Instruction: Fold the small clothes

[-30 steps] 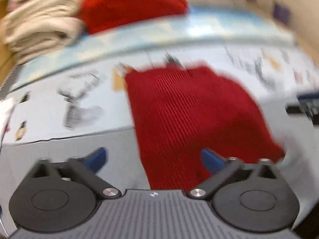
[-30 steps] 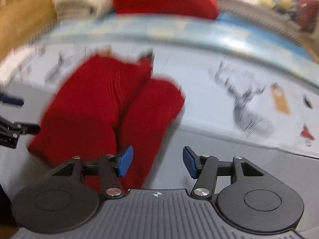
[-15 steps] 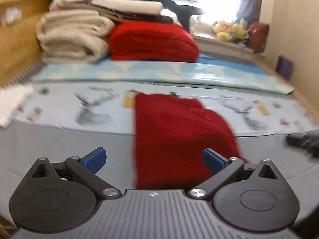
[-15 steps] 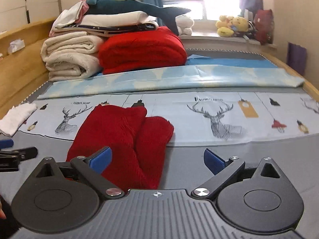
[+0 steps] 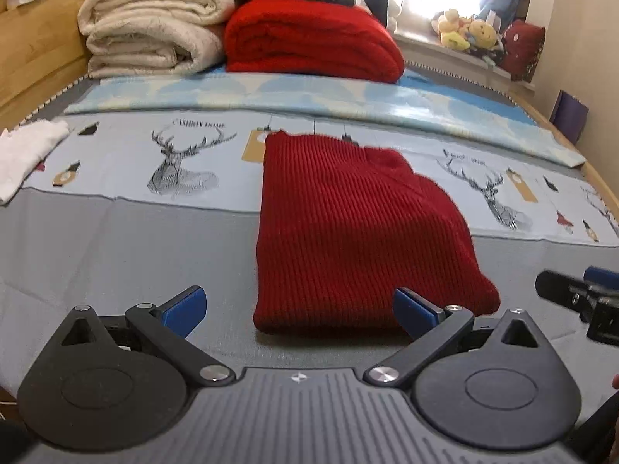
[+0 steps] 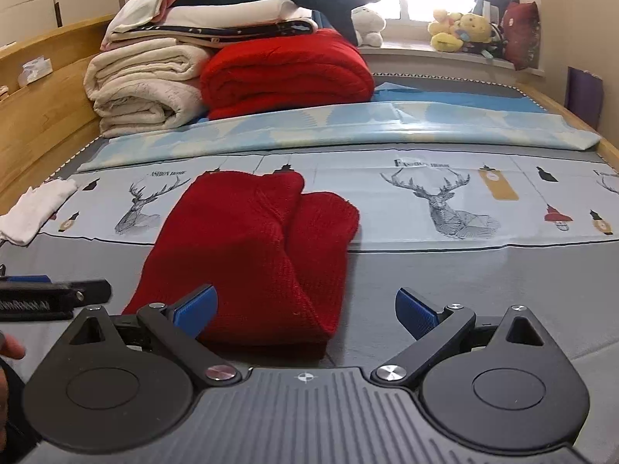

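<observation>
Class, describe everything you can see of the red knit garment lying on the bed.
The red garment is a ribbed knit, folded into a rough rectangle with one flap lapped over another along a slanting edge. It lies flat on the bedsheet, half on the deer-print band, half on the grey. Neither gripper touches it; both stand open just short of its near edge.

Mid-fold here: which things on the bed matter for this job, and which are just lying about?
Job:
- red knit garment, folded on the bed
- left tool, open
- right tool, open
- white cloth, possibly next

Lying about:
- folded red blanket
- cream bedding stack
- plush toys on the sill
</observation>
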`<action>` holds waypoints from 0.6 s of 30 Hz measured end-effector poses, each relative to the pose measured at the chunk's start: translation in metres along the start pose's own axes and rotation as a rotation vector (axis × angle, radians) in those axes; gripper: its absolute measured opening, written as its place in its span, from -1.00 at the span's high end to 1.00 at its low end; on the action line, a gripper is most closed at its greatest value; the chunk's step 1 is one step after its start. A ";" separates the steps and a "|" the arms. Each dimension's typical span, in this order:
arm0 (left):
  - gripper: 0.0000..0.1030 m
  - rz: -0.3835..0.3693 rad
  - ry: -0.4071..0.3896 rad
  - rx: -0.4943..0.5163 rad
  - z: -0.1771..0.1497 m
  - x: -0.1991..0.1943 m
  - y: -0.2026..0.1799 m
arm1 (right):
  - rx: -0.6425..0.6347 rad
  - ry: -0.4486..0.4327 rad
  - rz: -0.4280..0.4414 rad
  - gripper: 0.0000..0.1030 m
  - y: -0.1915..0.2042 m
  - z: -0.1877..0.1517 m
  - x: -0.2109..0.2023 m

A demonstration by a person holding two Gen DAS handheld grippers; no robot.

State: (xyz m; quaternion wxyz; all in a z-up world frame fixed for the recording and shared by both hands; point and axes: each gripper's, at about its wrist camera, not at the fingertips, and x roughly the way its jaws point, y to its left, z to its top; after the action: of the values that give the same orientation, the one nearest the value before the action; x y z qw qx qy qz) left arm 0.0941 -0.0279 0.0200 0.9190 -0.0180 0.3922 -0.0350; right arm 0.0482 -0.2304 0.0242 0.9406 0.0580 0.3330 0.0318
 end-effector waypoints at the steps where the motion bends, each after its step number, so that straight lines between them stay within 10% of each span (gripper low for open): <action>1: -0.99 -0.003 -0.002 0.000 0.000 0.001 0.001 | 0.000 -0.003 0.007 -0.91 0.002 0.001 0.000; 18: -0.99 0.011 0.018 -0.020 0.002 0.010 0.006 | 0.014 0.055 0.037 -0.92 0.006 -0.002 0.021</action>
State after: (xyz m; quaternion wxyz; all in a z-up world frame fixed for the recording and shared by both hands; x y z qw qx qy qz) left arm 0.1027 -0.0226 0.0140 0.9154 -0.0248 0.4010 -0.0260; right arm 0.0630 -0.2225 0.0106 0.9299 0.0698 0.3578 0.0482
